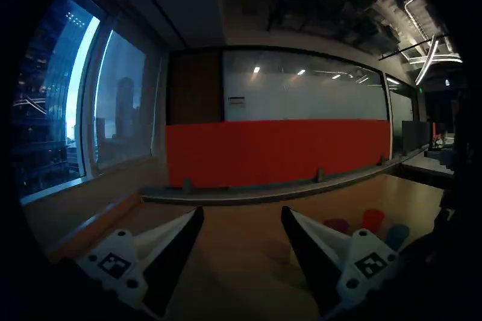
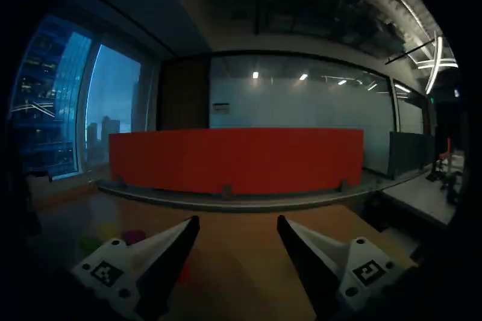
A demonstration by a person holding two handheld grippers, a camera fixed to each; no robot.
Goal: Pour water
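Because the room is dim, the small things on the wooden desk (image 1: 241,279) read mostly as patches of colour. In the left gripper view the left gripper (image 1: 241,209) has its two fingers spread well apart, with nothing between them but bare desk. Just beyond its right-hand finger three cups stand close together: a dark red cup (image 1: 336,224), a red cup (image 1: 372,219) behind it and a blue cup (image 1: 396,236) nearest the desk's edge. That finger covers part of their lower sides.

In the right gripper view the right gripper (image 2: 238,218) is likewise wide apart and grips nothing. Off to the left of its left-hand finger sit a purple thing (image 2: 134,236) and a green thing (image 2: 90,243), too dark and small to name with certainty. A reddish patch (image 2: 184,273) shows just beside that finger's inner edge.

Nothing stands between either pair of fingers and the far end of the desk, where a grey rail (image 1: 271,192) runs along the foot of a red partition (image 1: 277,152). Above the partition is a pale glass wall (image 1: 301,86) reflecting small ceiling spots. Tall windows (image 1: 120,110) on the left look out on lit towers under a blue dusk sky. Strip lights (image 1: 431,59) and exposed ducts cross the dark ceiling at upper right.
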